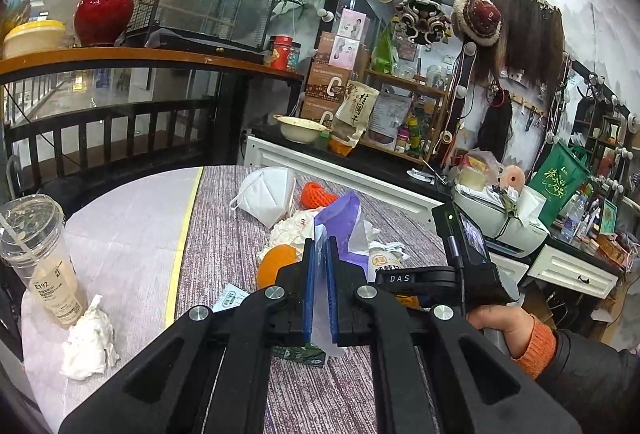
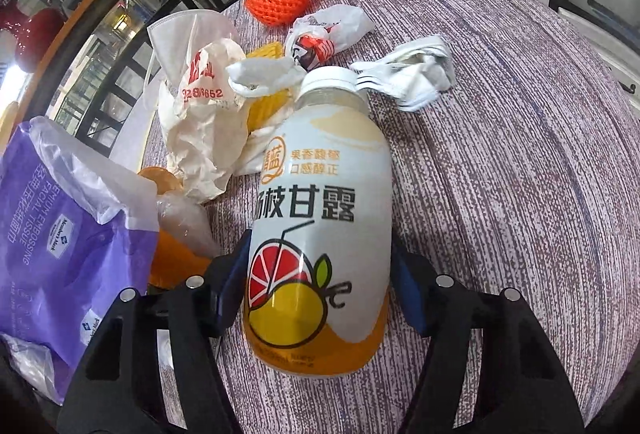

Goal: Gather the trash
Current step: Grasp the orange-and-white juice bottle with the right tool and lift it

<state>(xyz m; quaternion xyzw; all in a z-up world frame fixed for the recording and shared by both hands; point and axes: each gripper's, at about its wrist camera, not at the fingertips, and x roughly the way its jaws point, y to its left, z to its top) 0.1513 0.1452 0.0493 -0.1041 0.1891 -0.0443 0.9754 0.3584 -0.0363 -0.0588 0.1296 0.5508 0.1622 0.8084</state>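
Over the left wrist view, the left gripper point(image 1: 320, 270) has its blue fingers point(image 1: 307, 290) pressed together on the edge of a purple tissue bag point(image 1: 344, 218), which stands up from between them above the desk point(image 1: 224, 234). Beyond the bag lie a white face mask point(image 1: 268, 194), an orange foam net point(image 1: 318, 195) and a crumpled white wrapper point(image 1: 290, 230); an orange fruit point(image 1: 276, 264) sits just beside the left finger. Farther to the left, on the paler part of the desk, a clear lidded cup point(image 1: 36, 254) with a straw stands upright, and a wad of white tissue point(image 1: 90, 344) lies just in front of it. A hand point(image 1: 502, 328) in an orange cuff grips the handle of the other gripper at the right.

Down the right wrist view, the right gripper point(image 2: 320, 286) straddles a drink bottle point(image 2: 320, 218) that lies on its side on the desk point(image 2: 500, 194), white cap pointing away. Its fingers point(image 2: 232, 282) stand apart on either side of the bottle's lower body; whether the pads already touch the label I cannot tell. The purple tissue bag point(image 2: 60, 226) hangs at the left edge. Past the bottle's cap lie a white plastic bag with red print point(image 2: 202, 114), a red-and-white wrapper point(image 2: 320, 34), the orange foam net point(image 2: 280, 0) and a crumpled grey-white face mask point(image 2: 412, 74).
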